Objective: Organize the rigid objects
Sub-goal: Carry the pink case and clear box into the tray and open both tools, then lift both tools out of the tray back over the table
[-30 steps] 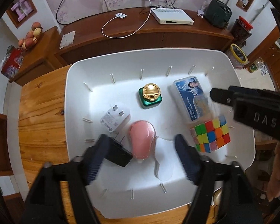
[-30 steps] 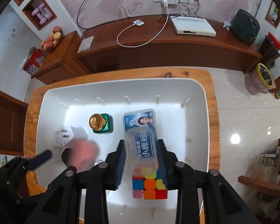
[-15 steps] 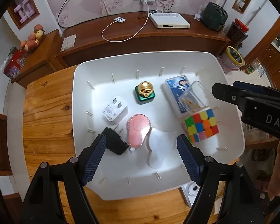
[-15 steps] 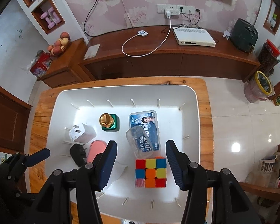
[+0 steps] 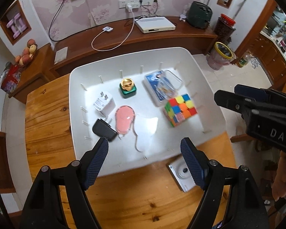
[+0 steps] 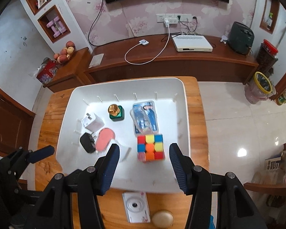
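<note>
Both the left hand-held gripper (image 5: 144, 159) and right hand-held gripper (image 6: 144, 168) hang spread and empty above the white tray (image 6: 185, 114), while the compact camera (image 6: 136, 207) lies on the desk (image 6: 197, 105) just outside the tray's near rim, closest below the right one, long axis running away from it.

Even indoor light. Glare spots on floor tiles (image 6: 242, 151) at 3 o'clock. White tray (image 6: 184, 103) bright, mildly motion-blurred. Strong fisheye bending, black vignette at corners.
</note>
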